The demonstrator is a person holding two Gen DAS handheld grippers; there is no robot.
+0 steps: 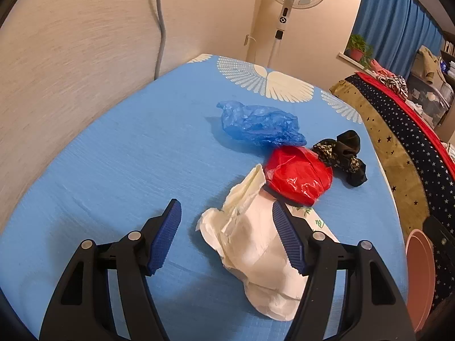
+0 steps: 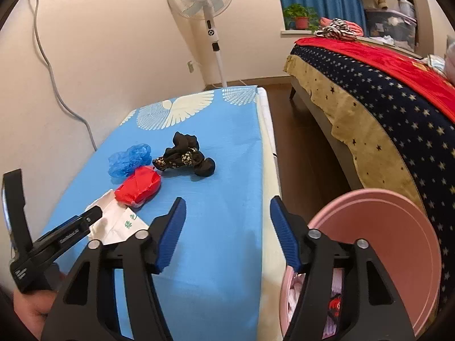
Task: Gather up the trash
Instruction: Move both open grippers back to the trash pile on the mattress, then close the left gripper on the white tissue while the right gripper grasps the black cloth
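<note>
Item: white crumpled paper, on the blue table cover, touching the red bag. Left gripper spread, straddling the paper, nothing pinched; we should lower and close mid-wad. Right gripper spread, empty. Pink bin beside the table.

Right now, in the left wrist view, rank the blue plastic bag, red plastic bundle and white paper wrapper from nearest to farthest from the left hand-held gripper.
1. White paper wrapper: nearest, lying between the open jaws of the left hand-held gripper, toward its right finger.
2. Red plastic bundle: just beyond the wrapper, to the right.
3. Blue plastic bag: farthest, toward the table's far end.
</note>
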